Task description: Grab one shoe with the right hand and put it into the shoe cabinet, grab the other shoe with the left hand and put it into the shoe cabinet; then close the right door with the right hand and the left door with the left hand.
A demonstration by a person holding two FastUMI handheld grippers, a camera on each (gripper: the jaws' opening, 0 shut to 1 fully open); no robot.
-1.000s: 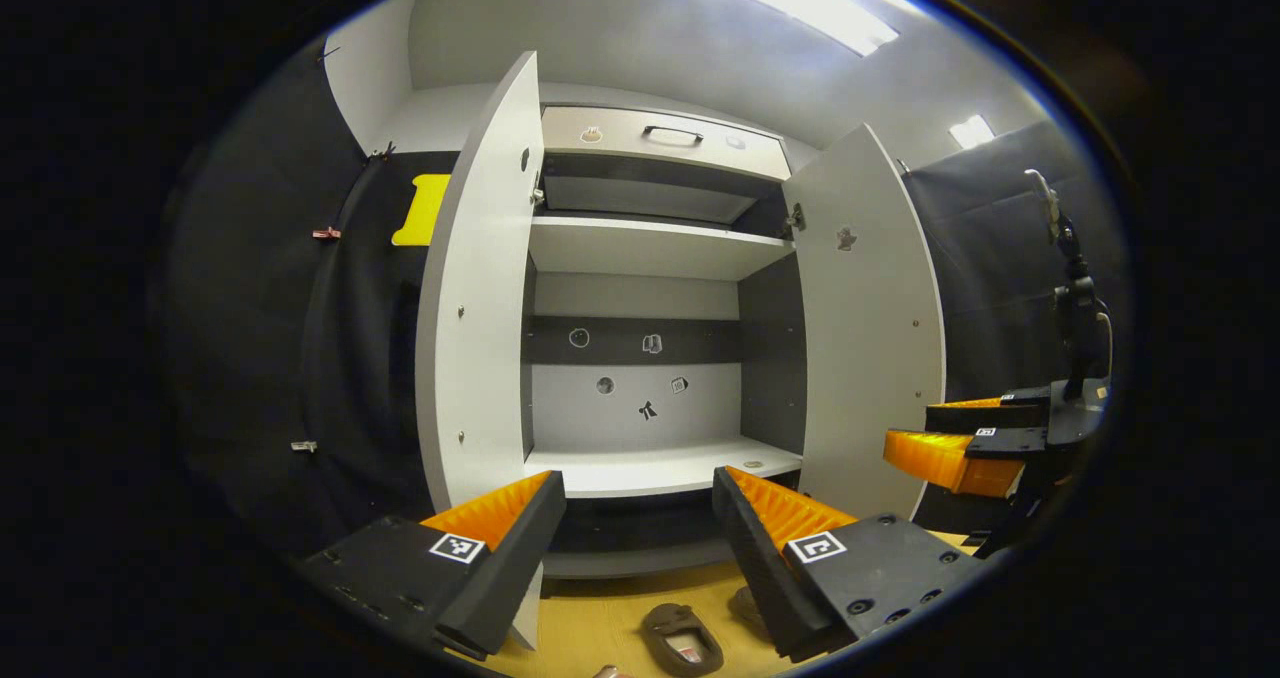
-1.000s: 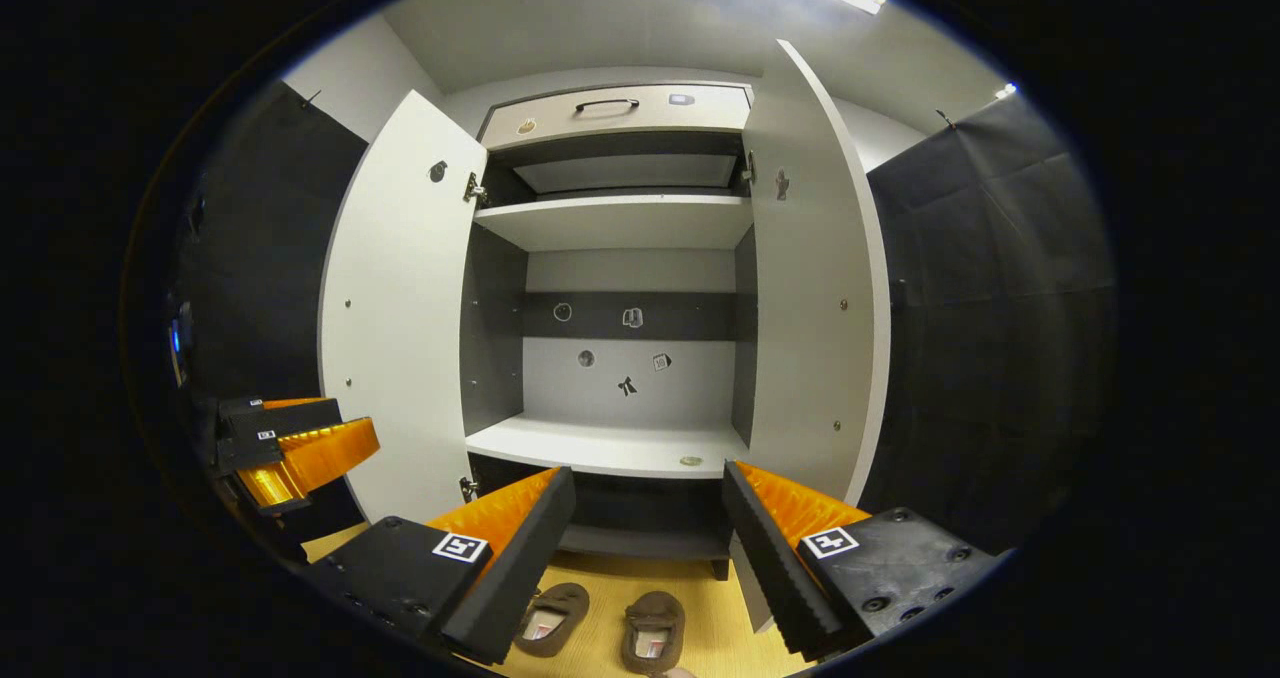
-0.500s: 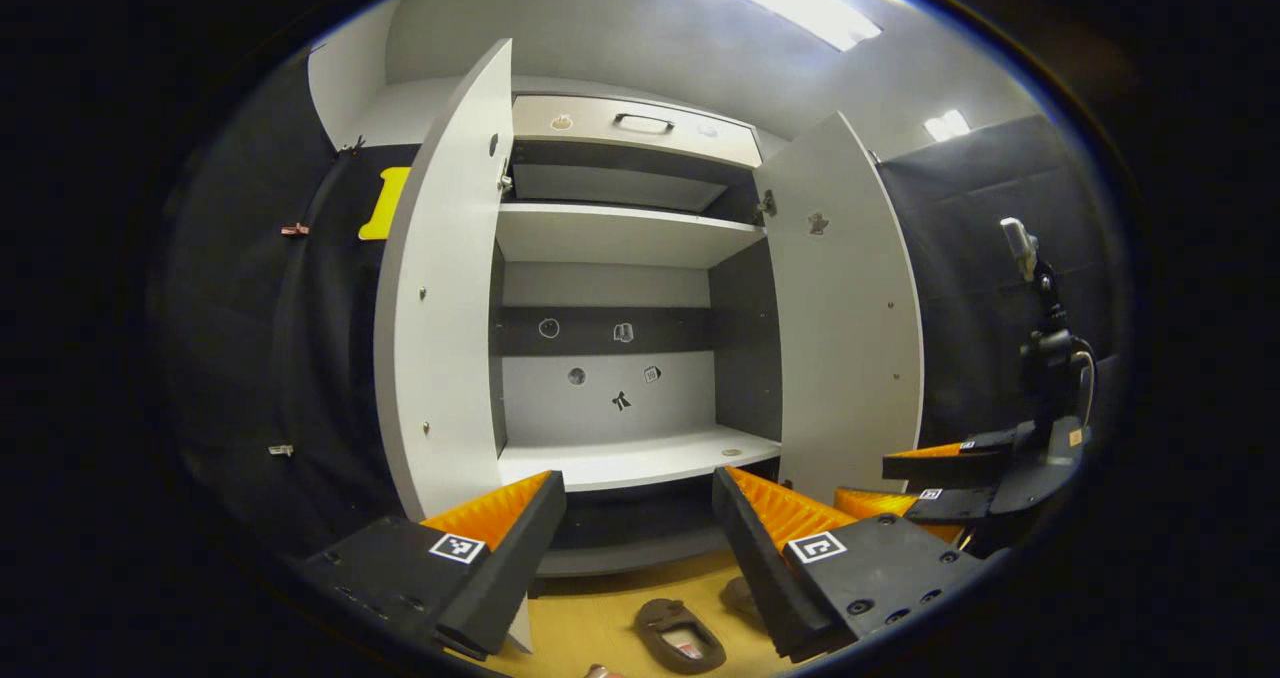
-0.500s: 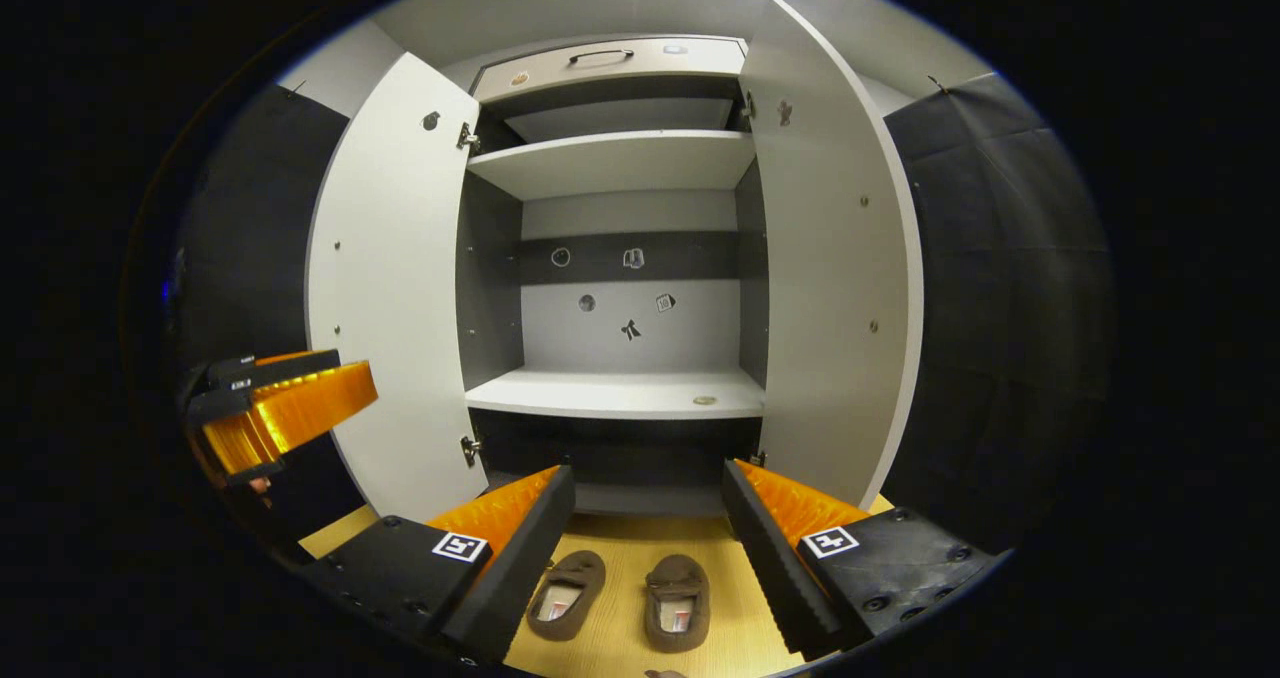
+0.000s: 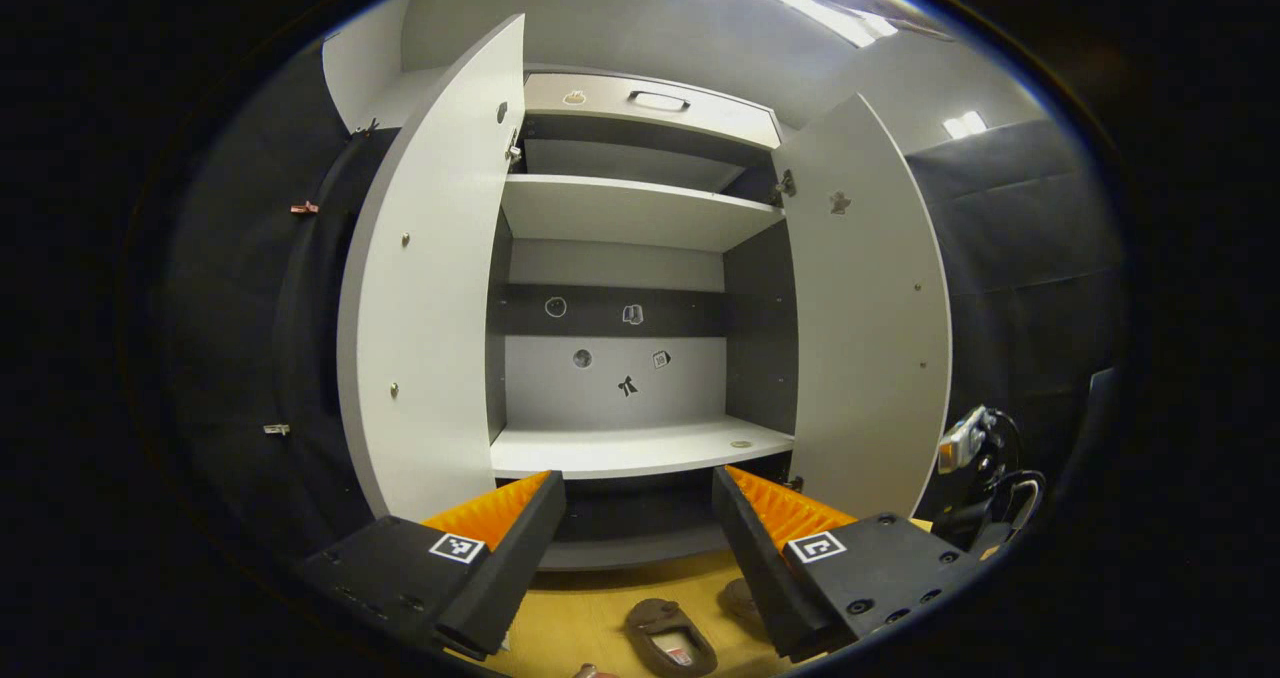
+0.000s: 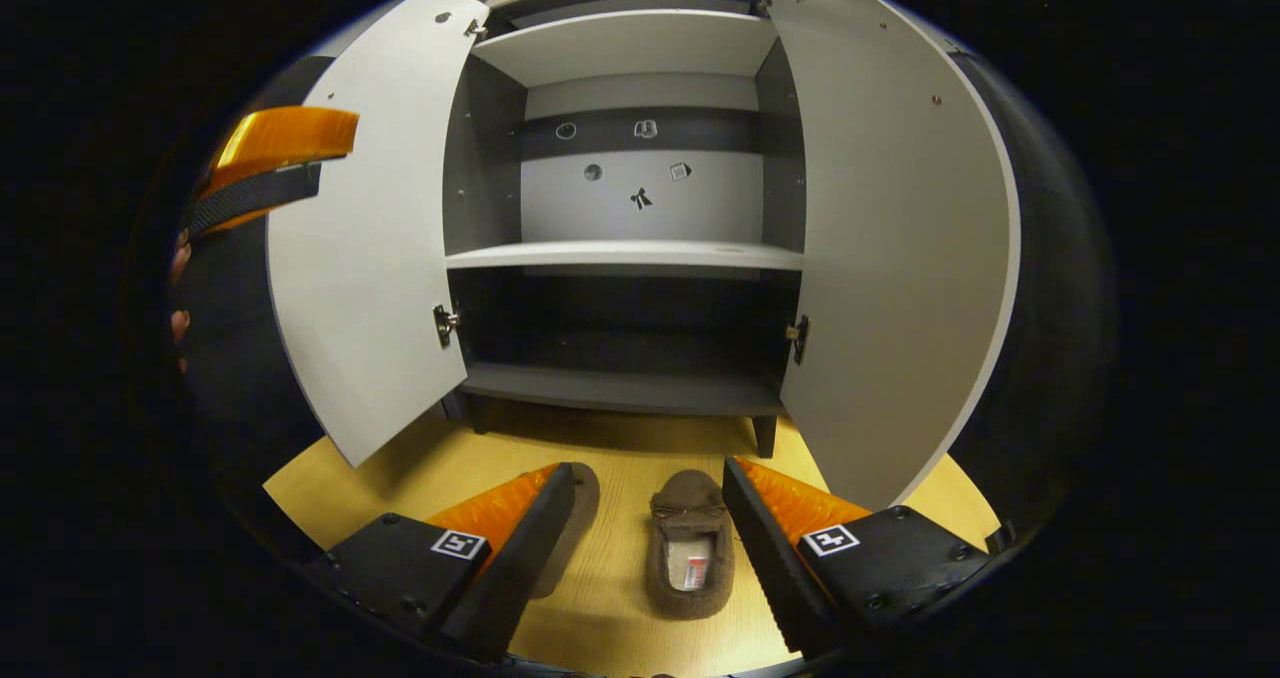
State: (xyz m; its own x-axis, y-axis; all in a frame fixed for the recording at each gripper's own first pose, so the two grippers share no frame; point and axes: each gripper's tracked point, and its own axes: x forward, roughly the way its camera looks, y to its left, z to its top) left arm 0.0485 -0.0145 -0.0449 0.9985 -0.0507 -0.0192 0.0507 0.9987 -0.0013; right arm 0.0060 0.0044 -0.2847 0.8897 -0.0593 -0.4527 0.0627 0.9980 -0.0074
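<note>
The right tool (image 6: 648, 518) hangs wide open above the right shoe (image 6: 690, 543) on the floor before the cabinet (image 6: 630, 254); the left tool (image 5: 638, 518) is wide too. The other shoe (image 6: 565, 528) lies just beside, so a low finger could nudge it, I judge.

light: bright ceiling panels (image 5: 790, 3) | shadow: dark lower shelf (image 6: 620, 333) | edges: fisheye-warped | focus: sharp

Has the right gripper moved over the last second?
Yes. The right gripper has dropped and tilted toward the floor: the white shoe cabinet sits higher in its view, and the brown slipper now lies between its open fingers.
</note>
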